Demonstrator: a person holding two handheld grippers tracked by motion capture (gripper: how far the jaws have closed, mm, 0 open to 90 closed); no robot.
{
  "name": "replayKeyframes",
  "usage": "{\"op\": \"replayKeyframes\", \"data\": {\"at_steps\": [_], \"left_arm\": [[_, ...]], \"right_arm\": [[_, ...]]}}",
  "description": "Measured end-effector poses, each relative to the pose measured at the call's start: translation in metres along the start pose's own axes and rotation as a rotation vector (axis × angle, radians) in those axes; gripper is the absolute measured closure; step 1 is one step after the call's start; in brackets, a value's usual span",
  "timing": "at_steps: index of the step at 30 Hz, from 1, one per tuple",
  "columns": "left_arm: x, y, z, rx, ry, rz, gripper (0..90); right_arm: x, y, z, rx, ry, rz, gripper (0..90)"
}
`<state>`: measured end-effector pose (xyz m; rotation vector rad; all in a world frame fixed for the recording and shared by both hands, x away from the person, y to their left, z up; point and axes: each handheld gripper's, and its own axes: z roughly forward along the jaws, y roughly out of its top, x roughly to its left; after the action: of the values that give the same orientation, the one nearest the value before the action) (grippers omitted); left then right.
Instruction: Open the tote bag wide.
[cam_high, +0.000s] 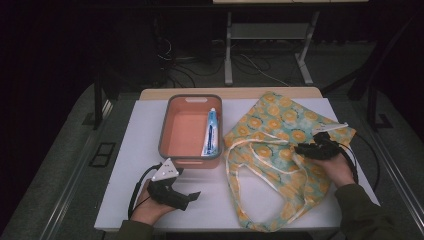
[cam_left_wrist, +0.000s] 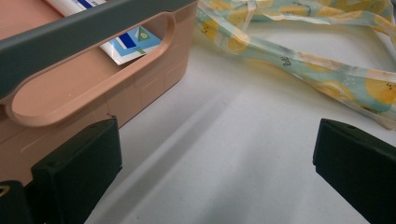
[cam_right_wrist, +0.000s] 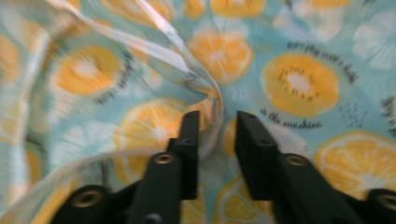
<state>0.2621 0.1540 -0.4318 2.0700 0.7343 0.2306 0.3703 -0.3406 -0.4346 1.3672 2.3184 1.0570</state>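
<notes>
The bag (cam_high: 280, 150), soft, light cloth lying limp on the table's (cam_high: 145, 130) right half, is best pinched at its rim fold; right tool (cam_right_wrist: 217, 140) spread over it, left tool (cam_left_wrist: 215, 172) spread, empty.

The tote bag (cam_right_wrist: 299, 84) carries small dark script among its orange slices — in the right gripper view, right of centre, one line reads roughly "in the sunshine"; the line at the upper right is too blurred to read. The toothpaste box (cam_left_wrist: 130, 44), in the upper left of the left gripper view, shows a blue-and-green logo — no legible words.
</notes>
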Motion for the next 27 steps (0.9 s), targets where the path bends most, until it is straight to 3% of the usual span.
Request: {"op": "replayKeyframes", "data": {"at_steps": [1,2,3,5,8,10,11,12,14,15,16,20,21,27], "left_arm": [[0.000,0.000,0.000,0.000,-0.001,-0.001,0.0],[0.000,0.000,0.000,0.001,-0.001,0.001,0.0],[0.000,0.000,0.000,0.000,-0.001,0.001,0.0],[0.000,0.000,0.000,0.001,0.000,0.003,0.0],[0.000,0.000,0.000,0.001,-0.001,0.001,0.0],[0.000,0.000,0.000,0.001,-0.001,0.001,0.0],[0.000,0.000,0.000,0.001,-0.002,0.002,0.0],[0.000,0.000,0.000,-0.001,-0.002,0.002,0.0],[0.000,0.000,0.000,-0.002,-0.002,-0.002,0.0],[0.000,0.000,0.000,-0.002,-0.002,-0.002,0.0],[0.000,0.000,-0.001,-0.003,-0.002,-0.003,0.0],[0.000,0.000,0.000,0.000,-0.002,-0.001,0.0],[0.000,0.000,0.000,0.001,-0.003,0.000,0.0],[0.000,0.000,0.000,0.002,-0.005,-0.002,0.2]], "right_arm": [[0.005,0.006,-0.012,-0.039,0.014,-0.006,51.1],[0.009,0.008,-0.017,-0.053,0.011,-0.023,47.5],[0.009,0.008,-0.017,-0.053,0.011,-0.023,47.5],[0.025,0.016,-0.038,-0.109,0.024,-0.079,43.5],[0.045,0.019,-0.052,-0.144,0.077,-0.136,47.3],[0.059,0.019,-0.054,-0.137,0.147,-0.167,52.0],[0.059,0.019,-0.054,-0.137,0.147,-0.167,52.0],[0.076,0.016,-0.046,-0.090,0.197,-0.228,55.4],[0.090,0.011,-0.034,-0.040,0.209,-0.290,57.6],[0.090,0.011,-0.034,-0.040,0.209,-0.290,57.6],[0.097,0.008,-0.021,-0.001,0.228,-0.308,59.4],[0.100,0.004,-0.005,0.043,0.215,-0.332,58.7],[0.102,0.000,0.006,0.069,0.204,-0.353,58.4],[0.102,-0.007,0.019,0.122,0.192,-0.398,49.8]]}}
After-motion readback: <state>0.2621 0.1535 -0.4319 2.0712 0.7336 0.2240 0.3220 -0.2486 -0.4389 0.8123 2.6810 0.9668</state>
